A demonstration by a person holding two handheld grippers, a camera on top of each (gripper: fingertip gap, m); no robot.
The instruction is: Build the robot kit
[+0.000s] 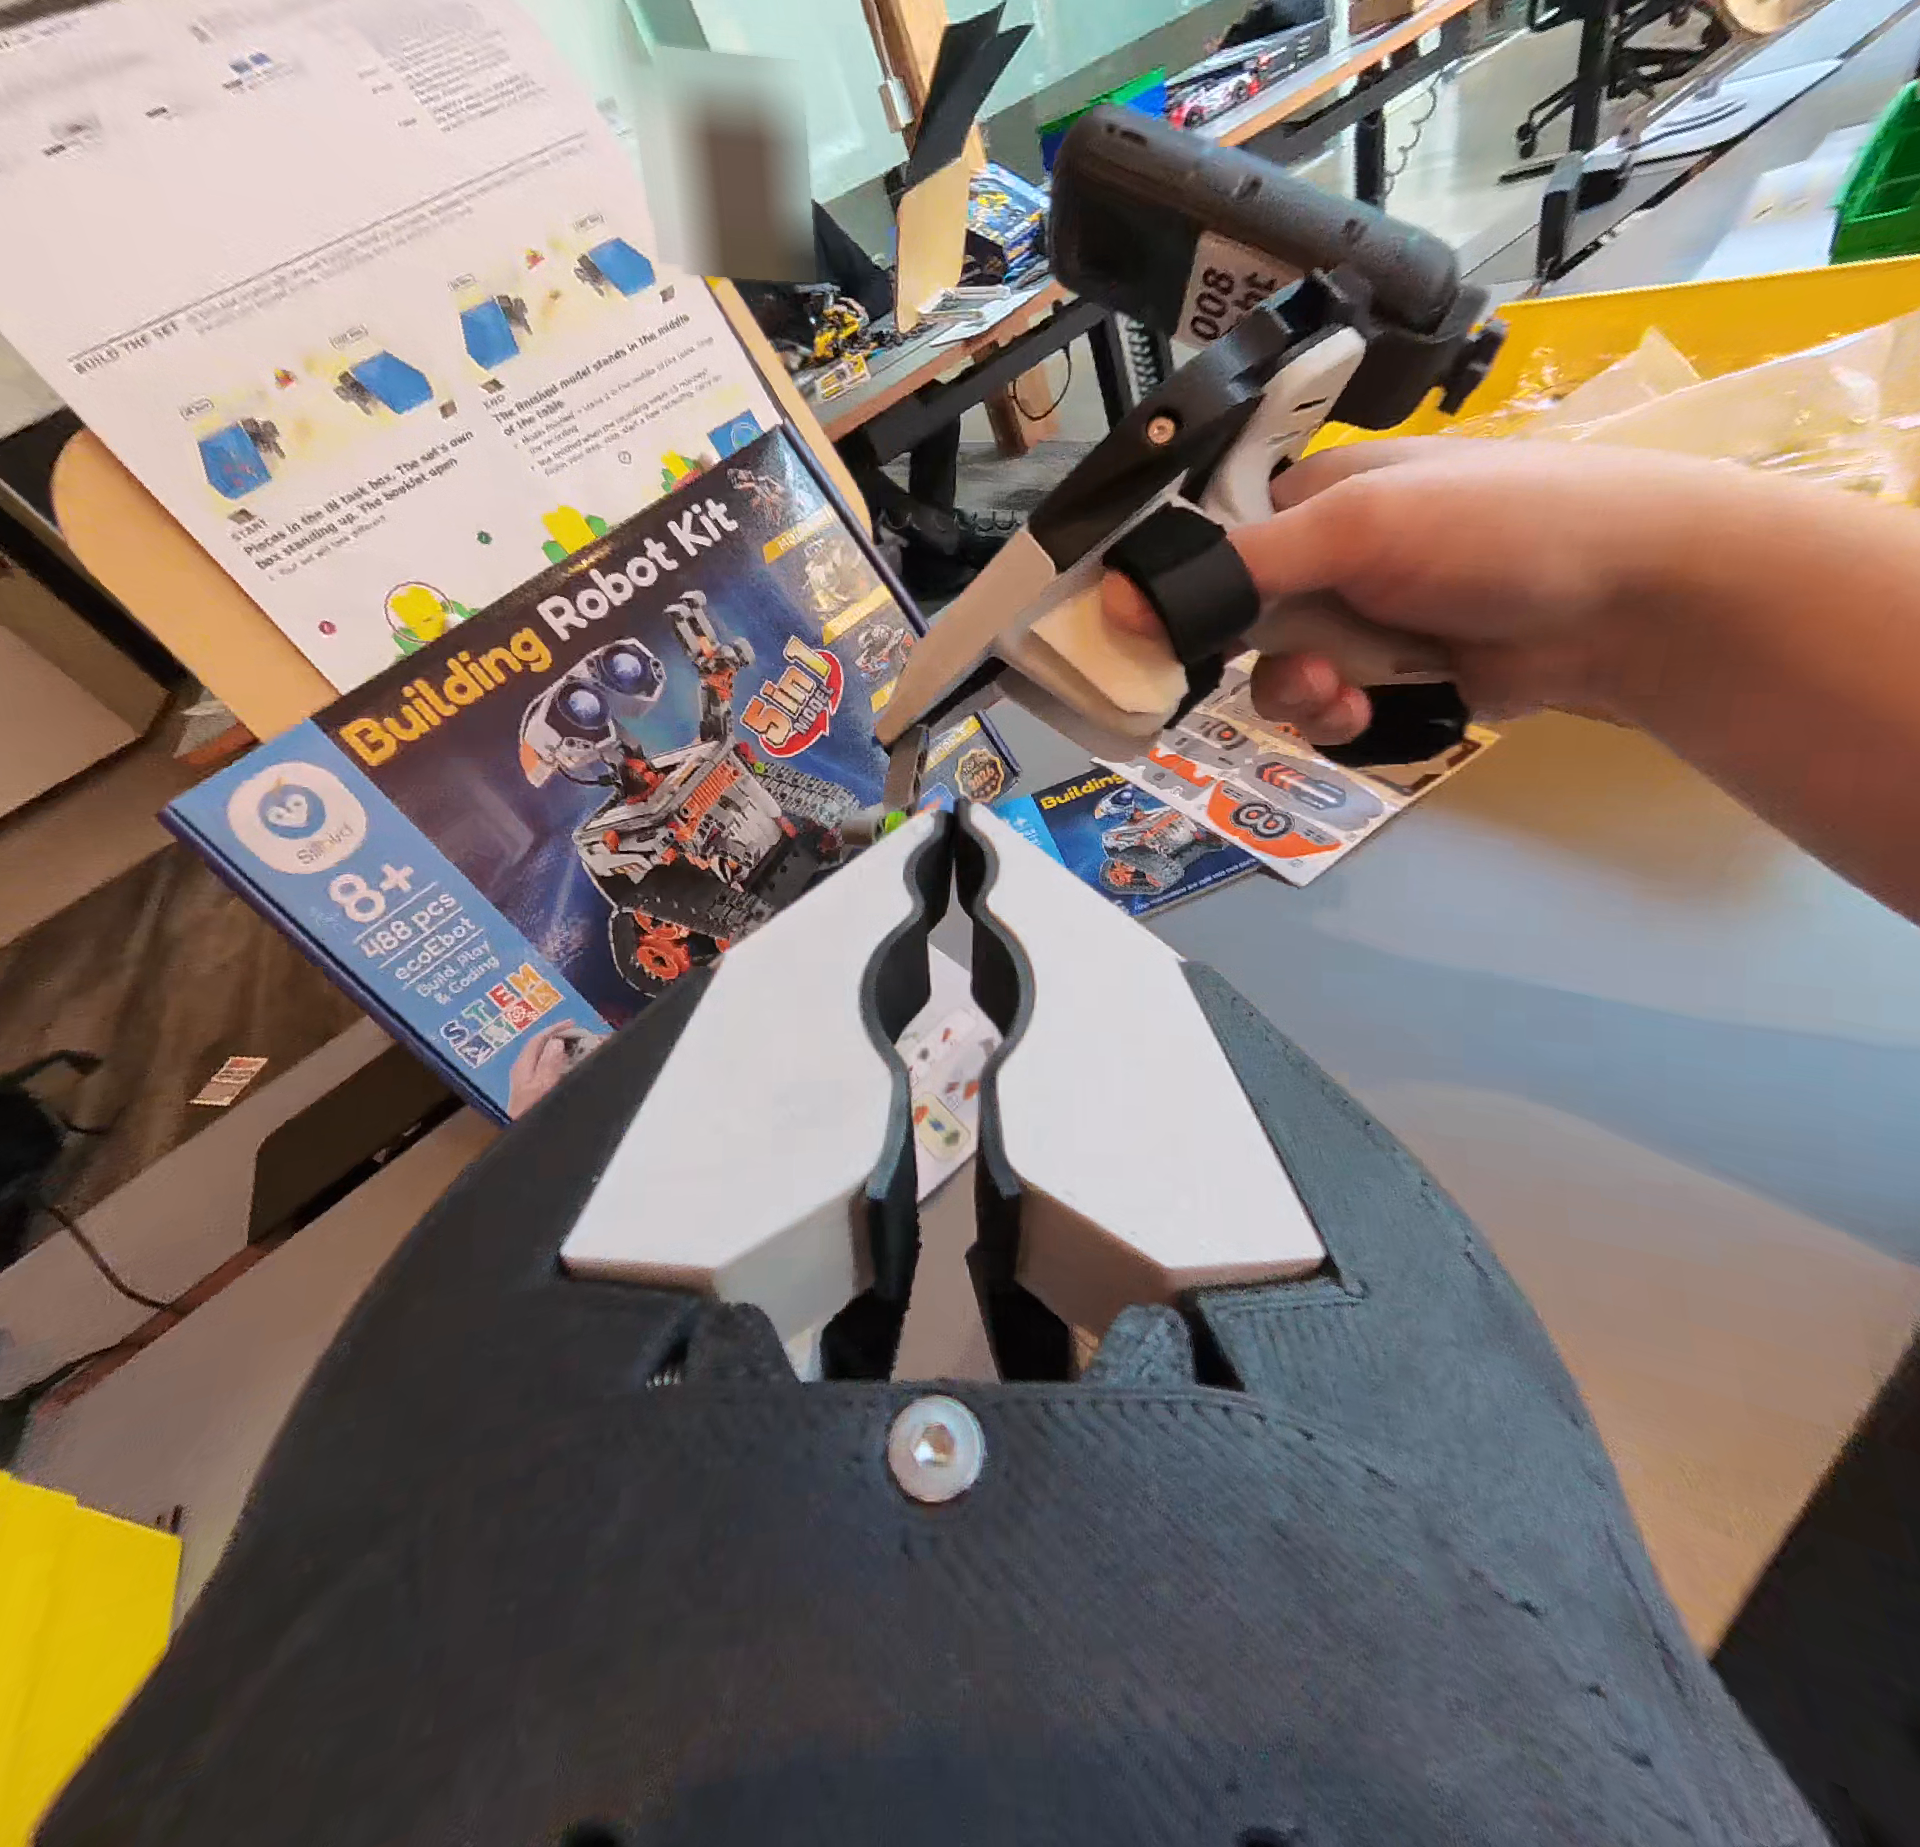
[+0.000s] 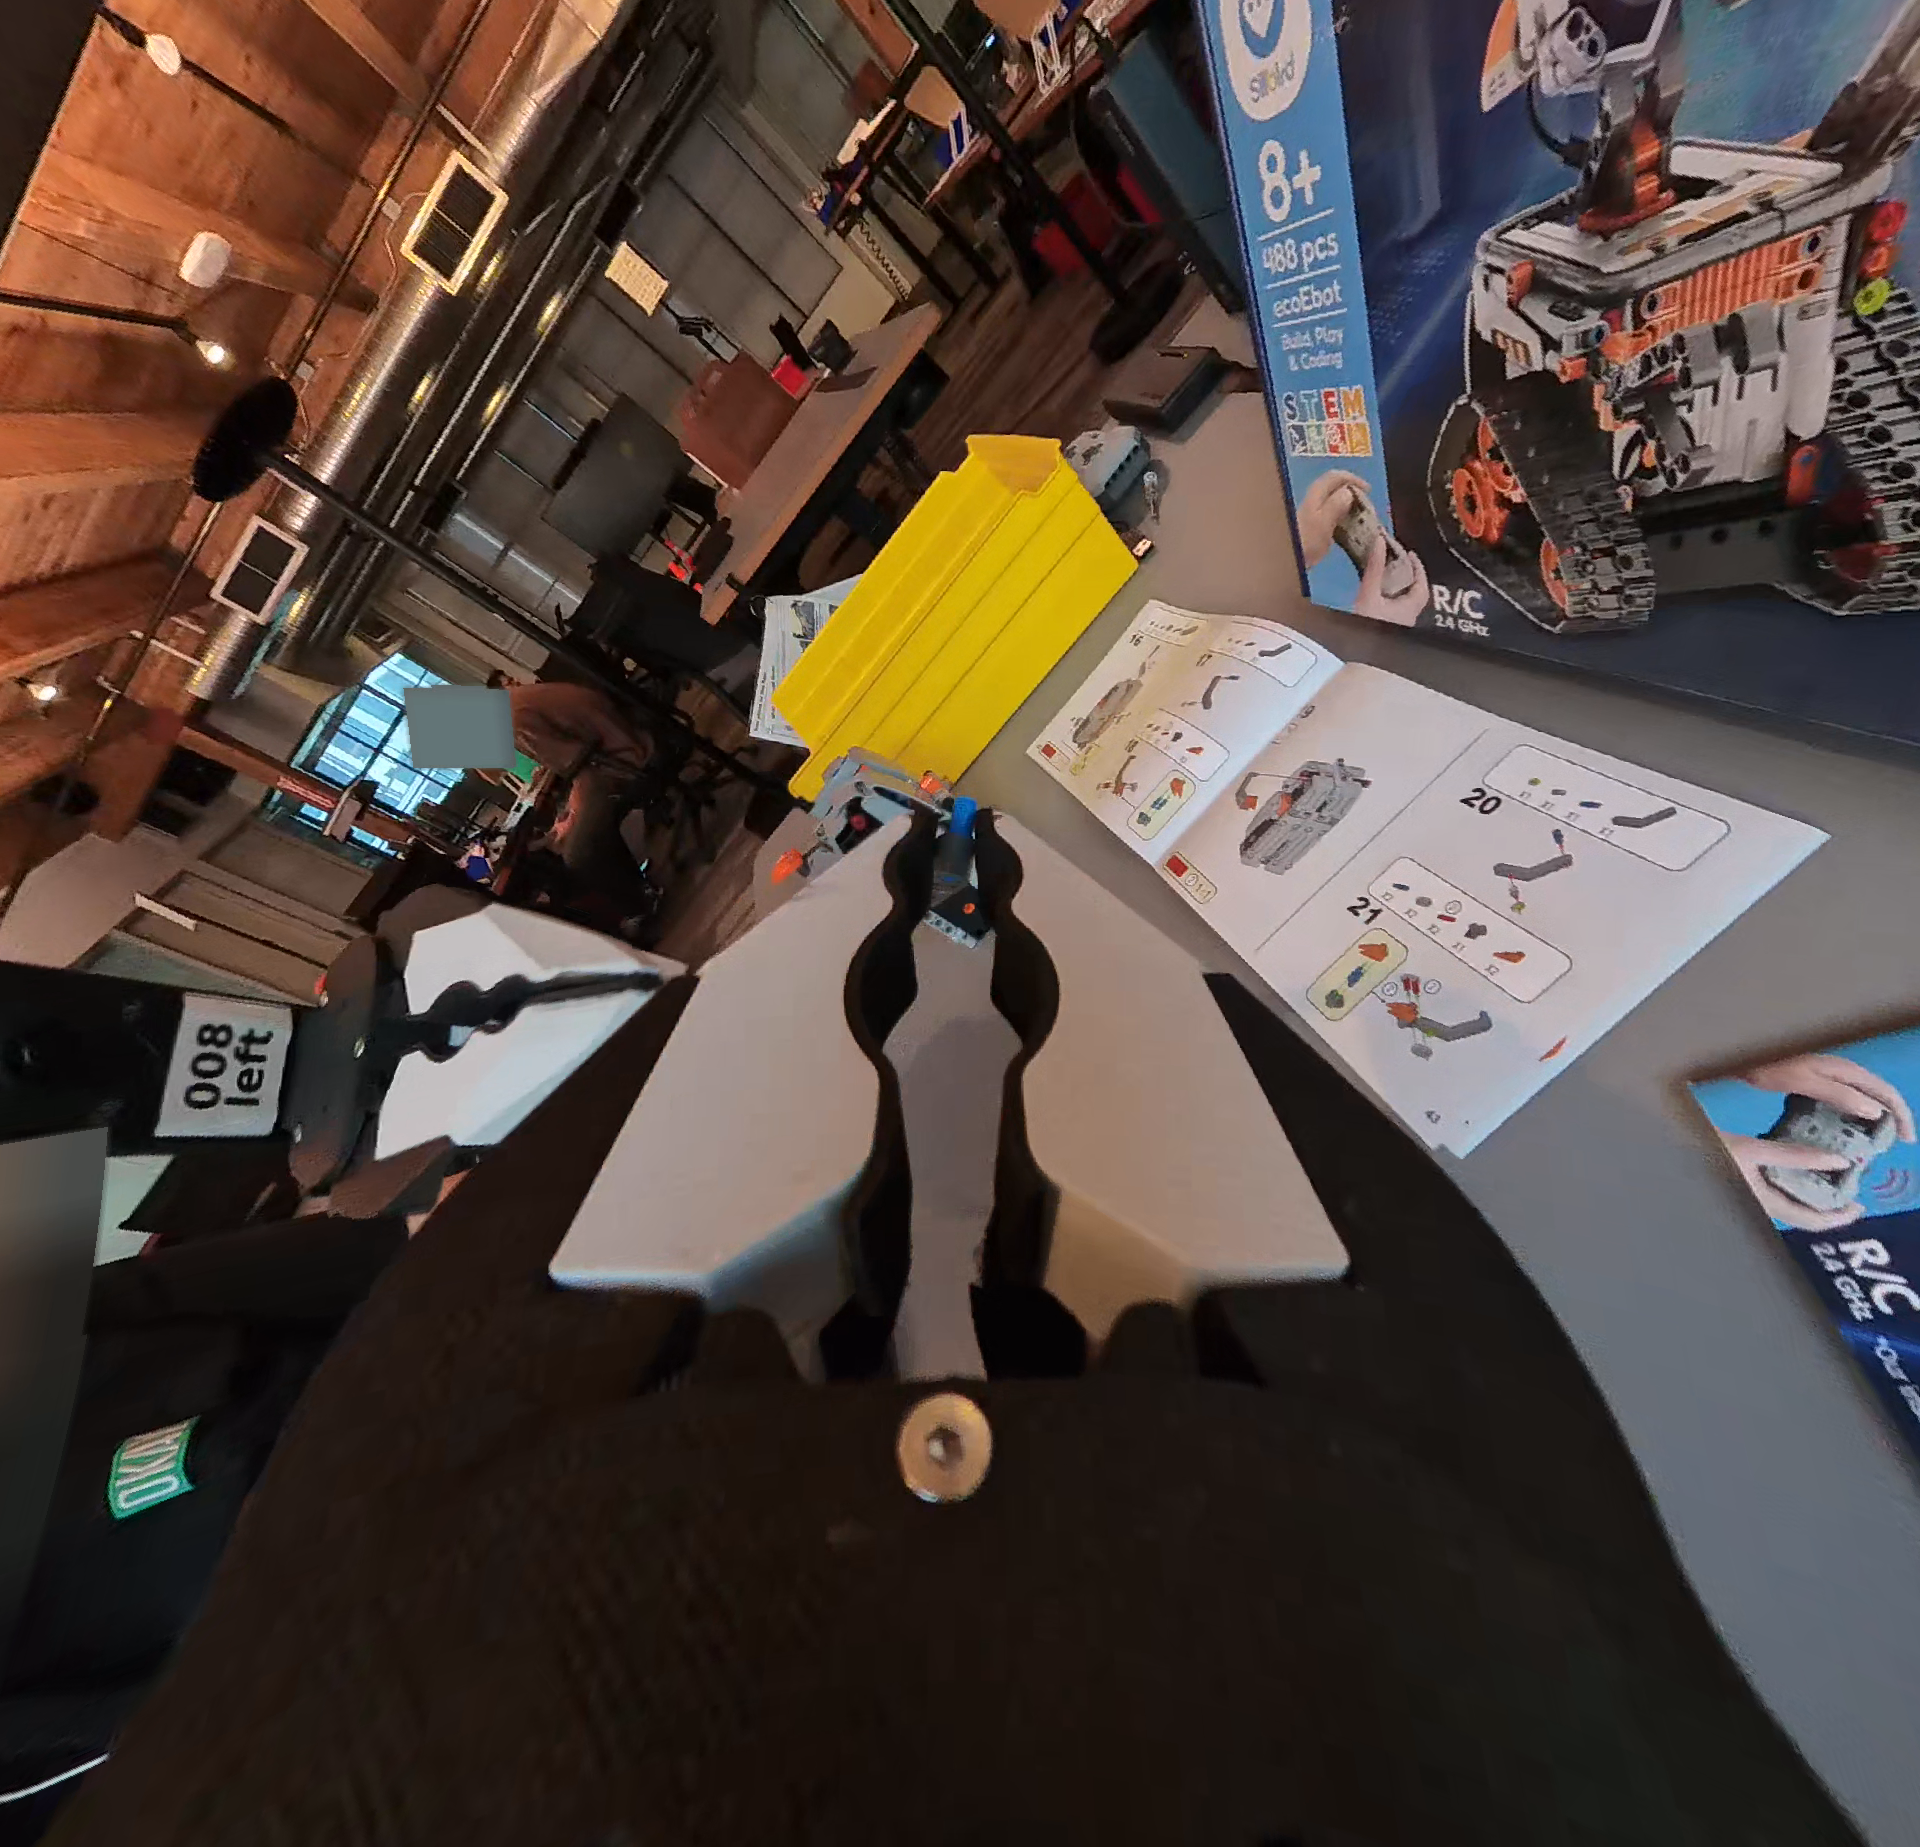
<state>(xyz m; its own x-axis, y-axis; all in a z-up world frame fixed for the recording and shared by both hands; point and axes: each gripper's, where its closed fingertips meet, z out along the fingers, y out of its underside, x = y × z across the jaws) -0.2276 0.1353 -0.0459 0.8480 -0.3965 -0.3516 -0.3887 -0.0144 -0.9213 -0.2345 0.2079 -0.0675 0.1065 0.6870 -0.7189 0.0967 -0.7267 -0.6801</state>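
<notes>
My right gripper [image 2: 951, 841] is shut on a small grey brick piece [image 2: 954, 888] with a blue pin and an orange dot, held above the grey table [image 2: 1558, 1382]. A grey brick frame with orange pins [image 2: 862, 810] sits just past its tips; I cannot tell whether it is joined to the held piece. In the left wrist view the right gripper [image 1: 896, 732] is held by a hand [image 1: 1507, 592], and the grey piece [image 1: 907, 774] hangs from its tips. My left gripper [image 1: 954, 823] is shut with nothing seen in it, its tips just below that piece. It also shows in the right wrist view [image 2: 649, 982].
A robot kit box [image 1: 582, 758] stands at the table's far side. An open instruction booklet [image 2: 1403, 862] lies flat beside a yellow bin [image 2: 956, 602]. A sticker sheet [image 1: 1278, 800] and a small blue booklet [image 1: 1132, 841] lie near a second yellow bin [image 1: 1662, 332] with plastic bags. The tips of one gripper are about 8 cm away from the tips of the other.
</notes>
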